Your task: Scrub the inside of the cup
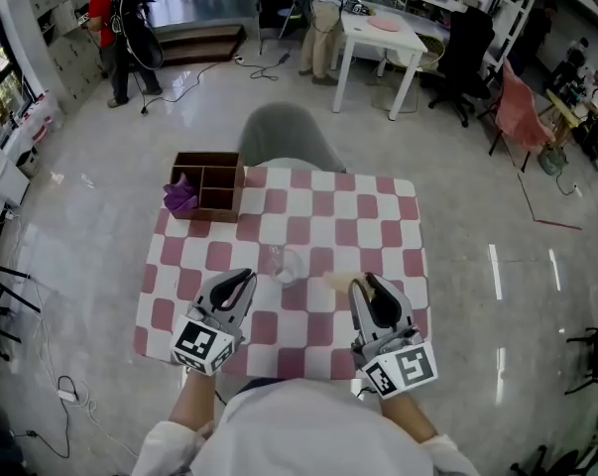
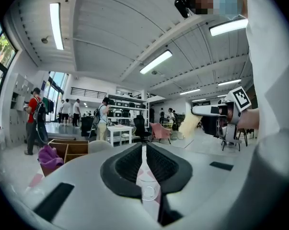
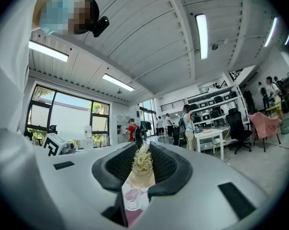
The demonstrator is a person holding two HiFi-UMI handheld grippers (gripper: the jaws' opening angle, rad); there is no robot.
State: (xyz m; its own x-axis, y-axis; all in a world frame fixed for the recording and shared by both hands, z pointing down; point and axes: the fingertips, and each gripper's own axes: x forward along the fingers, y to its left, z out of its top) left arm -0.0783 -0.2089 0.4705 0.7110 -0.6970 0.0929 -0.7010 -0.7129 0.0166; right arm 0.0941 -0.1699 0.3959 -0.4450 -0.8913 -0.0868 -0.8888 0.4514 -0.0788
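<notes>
A clear glass cup (image 1: 284, 264) stands upright near the middle of the red-and-white checkered table (image 1: 378, 216). My left gripper (image 1: 245, 279) hovers just left of it, shut with nothing between its pads. My right gripper (image 1: 363, 284) is just right of the cup, shut on a pale yellow fibrous scrubber (image 1: 338, 282) that sticks out toward the cup. In the left gripper view the cup (image 2: 149, 193) shows low through the slit of the closed jaws, and the right gripper (image 2: 216, 111) carries the scrubber (image 2: 190, 123). In the right gripper view the scrubber (image 3: 143, 164) sits between the pads above the cup (image 3: 131, 204).
A wooden divided box (image 1: 207, 184) with a purple cloth (image 1: 179, 196) in it sits at the table's far left corner. A grey chair (image 1: 287, 137) stands behind the table. People, a white table (image 1: 378, 38) and office chairs fill the far room.
</notes>
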